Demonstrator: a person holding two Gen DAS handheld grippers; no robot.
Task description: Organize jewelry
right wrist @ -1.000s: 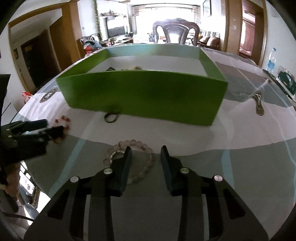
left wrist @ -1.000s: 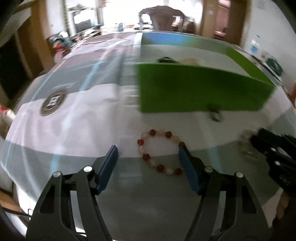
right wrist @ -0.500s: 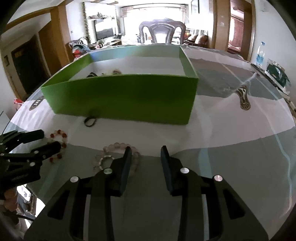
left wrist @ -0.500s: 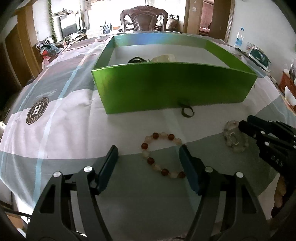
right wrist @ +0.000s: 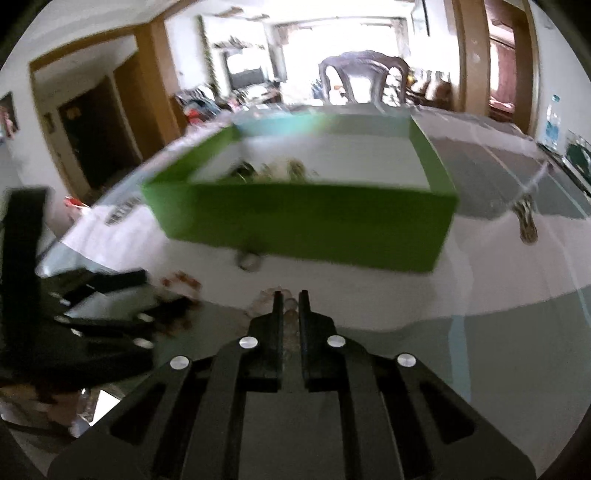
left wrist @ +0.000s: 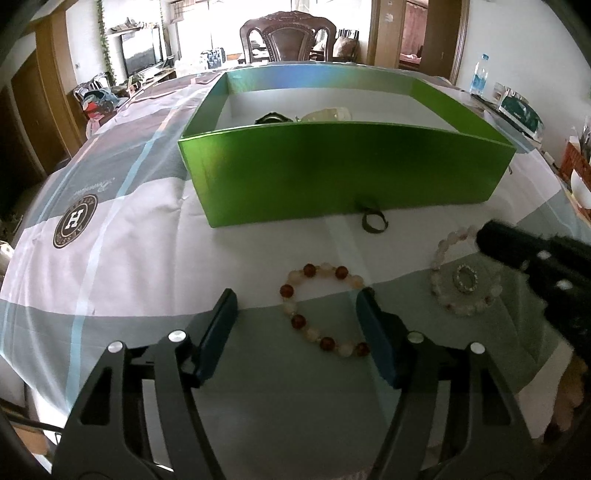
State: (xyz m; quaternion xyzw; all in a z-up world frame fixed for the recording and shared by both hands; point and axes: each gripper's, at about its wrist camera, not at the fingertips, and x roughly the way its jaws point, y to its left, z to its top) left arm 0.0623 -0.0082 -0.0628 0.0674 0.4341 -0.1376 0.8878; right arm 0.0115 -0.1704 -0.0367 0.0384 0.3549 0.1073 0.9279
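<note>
A red-and-cream bead bracelet (left wrist: 321, 306) lies on the tablecloth between the fingers of my open left gripper (left wrist: 295, 325), nearer the right finger. A pale pink bead bracelet (left wrist: 461, 284) lies to its right with a small sparkly ring (left wrist: 465, 277) inside it. My right gripper (right wrist: 289, 302) has its jaws nearly together around pale beads (right wrist: 290, 314) of that bracelet; this view is blurred. It shows in the left wrist view (left wrist: 539, 266) as a dark shape over the bracelet's right side. The green box (left wrist: 343, 177) stands behind and holds some jewelry (left wrist: 317, 115).
A dark ribbon loop (left wrist: 373, 219) hangs at the box's front wall. A patterned hair clip (right wrist: 526, 221) lies right of the box. The table edge is close below both grippers. A chair (left wrist: 288, 35) stands beyond the table's far side.
My right gripper has closed from half open to nearly shut over the pale bracelet and dropped lower. The left gripper stayed open around the red-bead bracelet, its view shifting slightly.
</note>
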